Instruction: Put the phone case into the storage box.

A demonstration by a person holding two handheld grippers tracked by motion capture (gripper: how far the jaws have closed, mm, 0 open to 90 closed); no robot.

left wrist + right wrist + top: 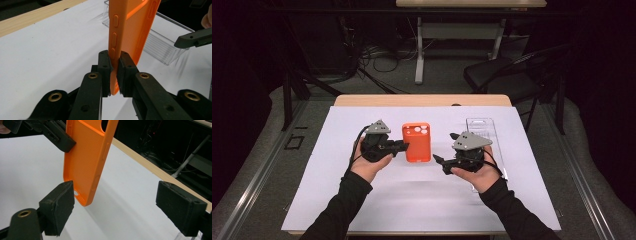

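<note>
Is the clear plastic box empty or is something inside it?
Empty, as far as it shows. In the left gripper view the clear box has only the white sheet visible through it; the orange phone case hides part.

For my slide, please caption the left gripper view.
Left claw clamps the orange phone case edge above the white table.

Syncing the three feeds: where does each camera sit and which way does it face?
High view: above the person's side, looking forward and down on the table; both forearms and tongs show.
Left gripper view: rides the left tongs, looking along jaws clamped on the orange phone case.
Right gripper view: rides the right tongs, jaws wide apart.
Shared: all three show the case.
</note>
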